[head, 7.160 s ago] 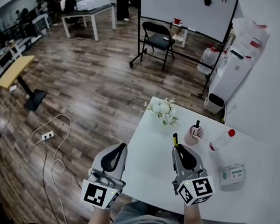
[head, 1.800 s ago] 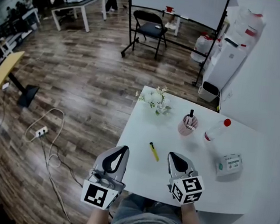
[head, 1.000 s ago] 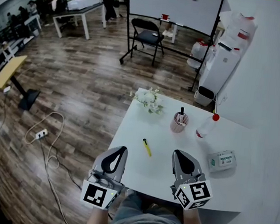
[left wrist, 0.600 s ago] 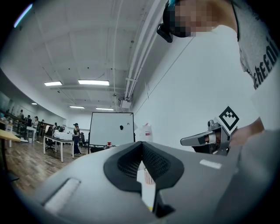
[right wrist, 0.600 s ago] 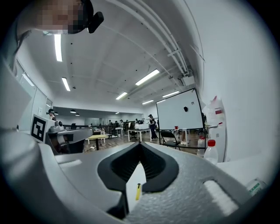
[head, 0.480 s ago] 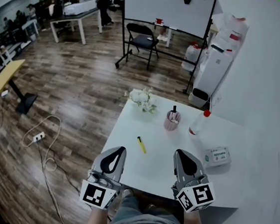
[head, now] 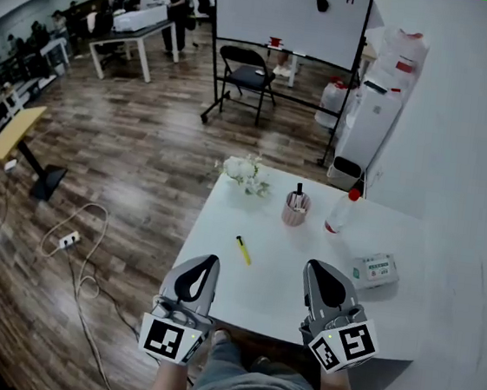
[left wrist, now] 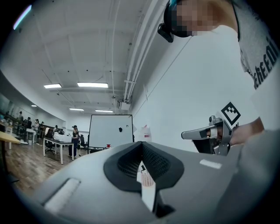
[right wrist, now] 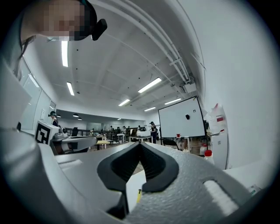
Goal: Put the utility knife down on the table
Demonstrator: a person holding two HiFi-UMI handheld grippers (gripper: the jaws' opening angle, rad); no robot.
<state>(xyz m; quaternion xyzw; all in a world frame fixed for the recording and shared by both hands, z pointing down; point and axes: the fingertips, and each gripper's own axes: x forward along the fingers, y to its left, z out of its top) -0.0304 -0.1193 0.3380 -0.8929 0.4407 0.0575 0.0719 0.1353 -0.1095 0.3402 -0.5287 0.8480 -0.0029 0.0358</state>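
The utility knife (head: 243,250) is being carried by nothing but the white desk (head: 279,303): it is seen lying flat on the bare top, toward the left side, touched by neither tool. The left hand-held gripper (head: 210,261) is being held at the desk's near edge with its jaws pressed together and nothing between them. The right hand-held gripper (head: 316,268) is being held beside it over the desk, its jaws likewise closed and empty. The knife is being left ahead of the two tips, nearer the left one and apart from both. Farther back on the desk, a bunch of white flowers (head: 244,172), a pink pen cup (head: 295,210) and a clear bottle with a red cap (head: 339,213) are being shown in a loose row, and a small white box (head: 376,270) is seen off to the right.
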